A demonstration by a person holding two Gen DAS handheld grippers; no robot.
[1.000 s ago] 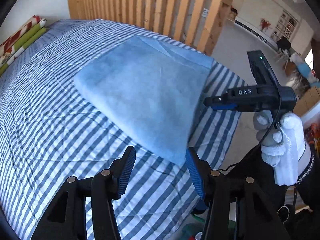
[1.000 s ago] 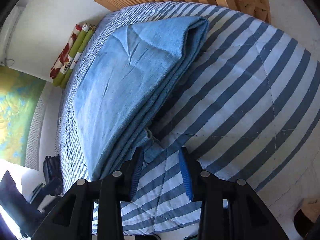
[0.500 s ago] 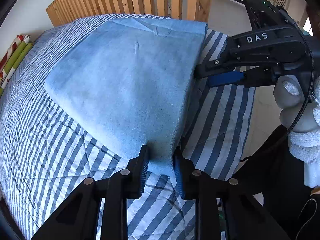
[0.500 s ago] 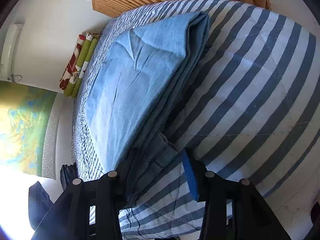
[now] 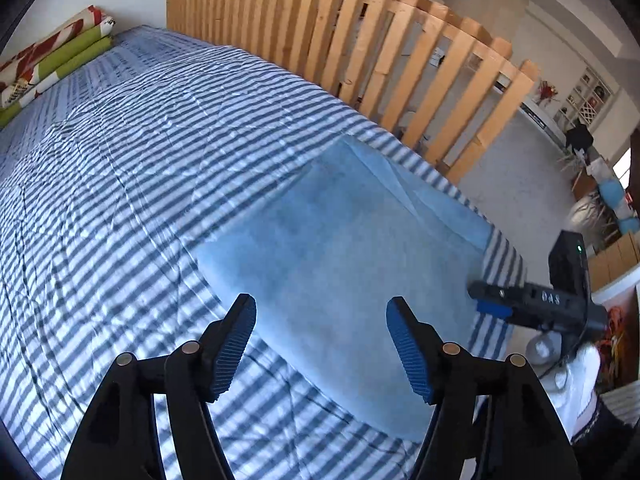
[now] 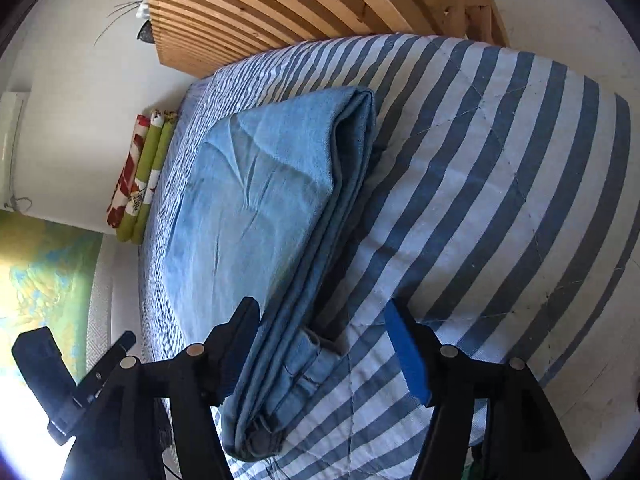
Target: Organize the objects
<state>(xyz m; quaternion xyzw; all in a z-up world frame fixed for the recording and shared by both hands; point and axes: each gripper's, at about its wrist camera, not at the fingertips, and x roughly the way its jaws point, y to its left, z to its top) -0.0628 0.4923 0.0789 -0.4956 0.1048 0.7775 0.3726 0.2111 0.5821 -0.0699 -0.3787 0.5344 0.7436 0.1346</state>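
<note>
The folded blue jeans (image 6: 256,216) lay on the striped bedcover (image 5: 132,184) near the corner of the bed, one long side running close to the bed's open edge, where a narrow strip of cover was left before the drop to the floor (image 6: 580,20). On the other side a wide stretch of bare cover ran off toward the rolled pillows (image 5: 52,60) against the wall. A wooden slat railing (image 5: 360,60) closed off the far side of the bed.

The left gripper (image 5: 320,344) hung above the near end of the jeans with its jaws opening, spread wide; the ribbed blue pads were clear of the cloth and pinched nothing. The right gripper (image 6: 324,348) sat at the stacked layer edges by the bed's open side, its jaws also opening; the denim edge lay between them, but the pads did not press on it. In the left wrist view the right gripper (image 5: 492,302) showed at the jeans' edge, held by a white-gloved hand (image 5: 576,384).

The jeans were soft, faded denim folded into a thick flat slab with a rounded fold at the far end and stitched seams at the near end. The cover was quilted, with blue and white stripes and fine wrinkles.
</note>
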